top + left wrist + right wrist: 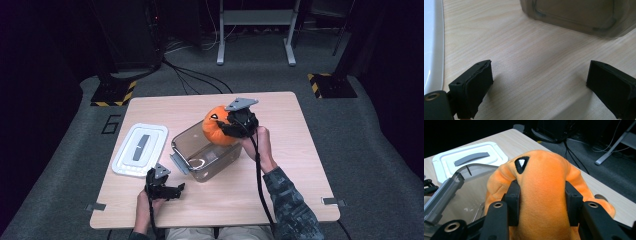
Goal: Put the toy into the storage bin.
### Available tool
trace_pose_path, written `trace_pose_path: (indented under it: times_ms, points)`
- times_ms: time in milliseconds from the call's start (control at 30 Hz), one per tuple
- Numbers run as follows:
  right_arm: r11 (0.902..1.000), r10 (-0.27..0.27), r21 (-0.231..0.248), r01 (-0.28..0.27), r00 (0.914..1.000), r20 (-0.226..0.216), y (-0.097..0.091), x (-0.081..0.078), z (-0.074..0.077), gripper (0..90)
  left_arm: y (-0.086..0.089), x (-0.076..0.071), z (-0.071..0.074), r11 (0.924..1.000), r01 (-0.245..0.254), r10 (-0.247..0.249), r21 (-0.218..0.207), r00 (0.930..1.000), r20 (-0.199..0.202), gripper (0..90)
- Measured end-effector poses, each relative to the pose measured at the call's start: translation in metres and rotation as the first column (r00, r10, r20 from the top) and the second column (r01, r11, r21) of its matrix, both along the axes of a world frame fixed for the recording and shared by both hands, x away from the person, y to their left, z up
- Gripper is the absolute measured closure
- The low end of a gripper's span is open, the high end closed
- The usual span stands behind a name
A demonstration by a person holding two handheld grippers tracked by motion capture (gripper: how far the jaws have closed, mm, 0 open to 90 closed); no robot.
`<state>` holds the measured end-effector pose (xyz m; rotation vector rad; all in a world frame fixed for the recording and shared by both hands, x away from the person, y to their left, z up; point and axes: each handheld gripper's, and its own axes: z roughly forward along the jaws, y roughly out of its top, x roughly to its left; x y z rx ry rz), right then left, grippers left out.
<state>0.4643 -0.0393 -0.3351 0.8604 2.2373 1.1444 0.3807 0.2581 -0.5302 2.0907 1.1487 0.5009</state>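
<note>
Above clear bin (207,152), right gripper (235,125) squeezing orange plush pumpkin (217,127)

The hand-held gripper (541,202) pinches an orange plush pumpkin (544,185) above the clear bin (451,187), white lid (469,157) beyond.

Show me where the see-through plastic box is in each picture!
High view: the clear smoky plastic box sits mid-table, right of the flat white lid, under the orange plush pumpkin that the right gripper holds.
Left gripper view: its lower wall runs along the top edge.
Right gripper view: its rim and inside lie at lower left, beside the pumpkin.
Shared landmark: the white lid.
</note>
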Motion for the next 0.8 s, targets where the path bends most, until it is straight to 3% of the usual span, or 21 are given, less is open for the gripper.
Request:
trace_pose_path:
  times_ms: [800]
  points:
    - [0.9998,0.007,0.019,-0.005,0.9931,-0.117,0.005,0.018,-0.023,54.7,0.000,0.000,0.000,1.0000,0.003,-0.003,0.003,1.0000,-0.002,6.4]
